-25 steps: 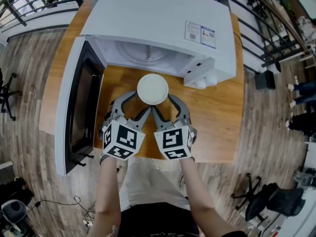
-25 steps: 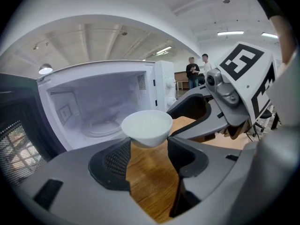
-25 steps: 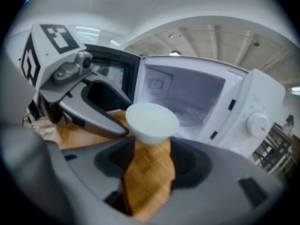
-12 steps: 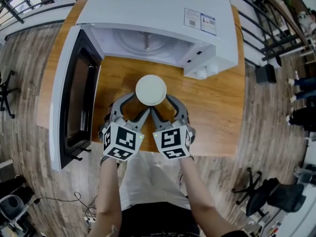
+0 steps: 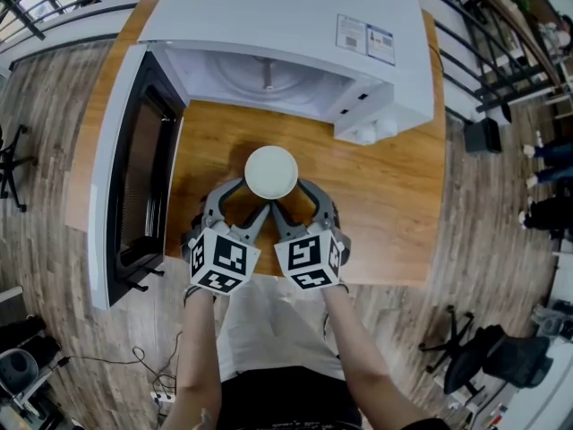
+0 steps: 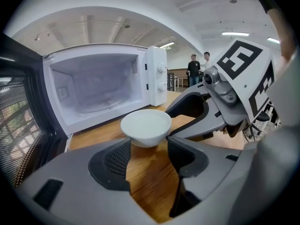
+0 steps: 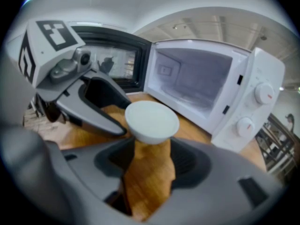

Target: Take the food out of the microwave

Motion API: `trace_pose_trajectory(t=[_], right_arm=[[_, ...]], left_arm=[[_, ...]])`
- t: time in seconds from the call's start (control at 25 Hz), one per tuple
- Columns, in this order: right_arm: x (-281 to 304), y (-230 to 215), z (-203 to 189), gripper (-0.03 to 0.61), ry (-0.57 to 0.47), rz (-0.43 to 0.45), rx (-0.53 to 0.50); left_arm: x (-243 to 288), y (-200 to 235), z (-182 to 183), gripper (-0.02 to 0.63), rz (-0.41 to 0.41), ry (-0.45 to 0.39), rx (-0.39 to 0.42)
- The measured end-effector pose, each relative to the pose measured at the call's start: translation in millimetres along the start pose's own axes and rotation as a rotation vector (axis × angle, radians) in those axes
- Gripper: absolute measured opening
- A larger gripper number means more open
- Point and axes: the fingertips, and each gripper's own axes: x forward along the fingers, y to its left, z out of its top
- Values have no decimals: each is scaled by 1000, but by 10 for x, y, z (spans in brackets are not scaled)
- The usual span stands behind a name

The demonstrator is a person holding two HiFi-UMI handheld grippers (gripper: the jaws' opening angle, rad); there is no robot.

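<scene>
- one microwave [image 5: 286,25] on one table [image 5: 394,204], its door [image 5: 134,177] swung wide; only my gripper views look into the cavity.
- my left gripper [image 5: 249,197] and right gripper [image 5: 291,197] each have their jaws clamped on the bowl's base, a grip the head view hides.
- one white bowl [image 5: 271,172], out in front of the microwave, above the table; i can't tell what's inside.
- two knobs [image 7: 265,93].

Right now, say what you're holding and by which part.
The white bowl, shared: left gripper and right gripper each clamp its lower wall near the base.
</scene>
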Motion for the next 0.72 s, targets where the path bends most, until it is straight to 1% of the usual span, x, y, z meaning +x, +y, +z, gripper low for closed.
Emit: trace_pose_trajectory(t=[0.6, 0.72], right_arm=[[28, 43, -126, 258, 29, 5, 15], [35, 51, -132, 258, 31, 6, 5]], left_arm=[[38, -54, -101, 273, -19, 15, -36], [39, -59, -121, 273, -21, 16, -43]])
